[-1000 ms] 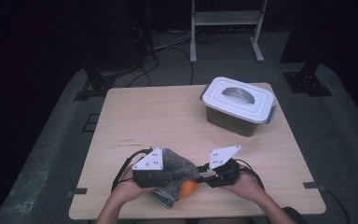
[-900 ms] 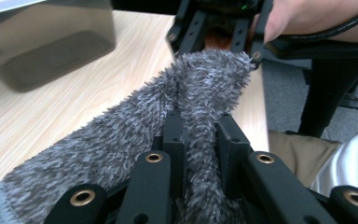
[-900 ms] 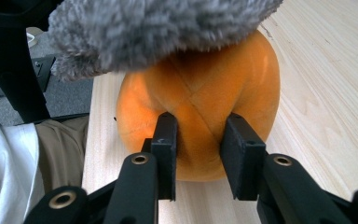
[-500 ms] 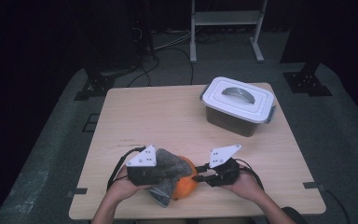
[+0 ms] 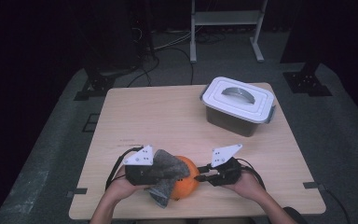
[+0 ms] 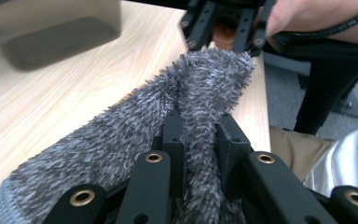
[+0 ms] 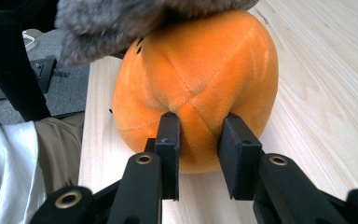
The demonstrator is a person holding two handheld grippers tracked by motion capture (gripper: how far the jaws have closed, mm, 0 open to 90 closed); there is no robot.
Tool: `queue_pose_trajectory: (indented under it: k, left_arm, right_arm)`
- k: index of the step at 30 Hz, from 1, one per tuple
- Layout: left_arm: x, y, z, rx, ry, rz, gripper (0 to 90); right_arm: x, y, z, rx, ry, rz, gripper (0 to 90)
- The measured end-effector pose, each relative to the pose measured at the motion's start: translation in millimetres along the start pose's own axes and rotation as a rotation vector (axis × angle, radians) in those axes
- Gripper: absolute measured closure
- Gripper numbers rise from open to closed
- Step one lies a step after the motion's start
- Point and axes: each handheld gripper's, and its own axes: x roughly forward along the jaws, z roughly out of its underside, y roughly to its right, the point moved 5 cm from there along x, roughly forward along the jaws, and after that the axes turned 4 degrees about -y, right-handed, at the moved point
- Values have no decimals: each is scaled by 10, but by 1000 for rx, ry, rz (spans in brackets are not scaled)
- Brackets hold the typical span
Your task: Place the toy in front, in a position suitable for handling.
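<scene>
Orange plush ball (image 5: pixel 186 182) now more exposed at table's (image 5: pixel 168 116) near edge; right gripper (image 7: pixel 198 135) pinches its fabric, left gripper (image 6: pixel 199 135) clamps grey fuzzy sock (image 6: pixel 121 135), peeling it off.

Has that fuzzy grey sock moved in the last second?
Yes. The grey sock and the left gripper clamping it have slid left toward the table's left edge, uncovering more of the orange plush ball.

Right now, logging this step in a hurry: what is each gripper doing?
Left gripper: shut on the grey fuzzy cloth.
Right gripper: shut, pinching a fold of the orange plush ball, which sits on the table.
</scene>
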Motion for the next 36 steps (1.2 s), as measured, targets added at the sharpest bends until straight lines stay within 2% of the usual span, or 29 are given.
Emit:
queue_pose_trajectory:
  k: [1,3,8,9,11,12,13,16,17,21,22,23,25,29,32,33,36]
  left_arm:
    - [-6,-45,69,-34,12,9,767]
    - [7,-50,85,-43,17,20,767]
    - [79,-3,80,-35,3,38,768]
    - [97,13,80,-35,5,47,768]
    - [140,51,70,-25,-1,63,768]
    - [140,51,70,-25,-1,63,768]
    - [171,82,54,-12,-10,75,768]
    - [223,136,35,1,-18,92,768]
    - [244,154,26,12,-25,97,768]
    - [236,143,16,16,-25,88,768]
    - [218,128,15,11,-21,84,768]
    - [183,99,17,5,-14,80,769]
    - [150,77,22,-1,-7,72,769]
    - [106,37,50,-9,-9,54,768]
    - [52,-17,85,-25,-6,30,768]
    - [18,-52,108,-34,-9,9,768]
    - [-15,-93,134,-49,-7,-9,768]
  right_arm:
    - [-7,15,22,8,-5,1,692]
    - [-11,27,35,16,-5,-4,684]
    - [-28,11,40,7,-11,2,583]
    - [-37,4,44,6,-12,1,544]
    - [-60,-14,40,34,-5,-19,431]
    - [-60,-14,40,34,-5,-19,431]
    - [-60,-17,20,50,7,-38,361]
    - [-46,-25,-15,62,24,-41,334]
    - [-17,-25,-27,57,10,-33,310]
    - [35,-24,-14,60,1,-27,343]
    - [44,-24,-9,65,3,-27,384]
    - [29,-31,-11,41,1,-19,484]
    - [9,-42,-12,14,-8,-16,514]
    - [-22,-43,5,-6,-12,-8,534]
    - [-42,-37,19,-20,-15,-2,538]
    - [-68,-32,33,-33,-23,8,543]
    - [-89,-24,36,-39,-24,12,543]
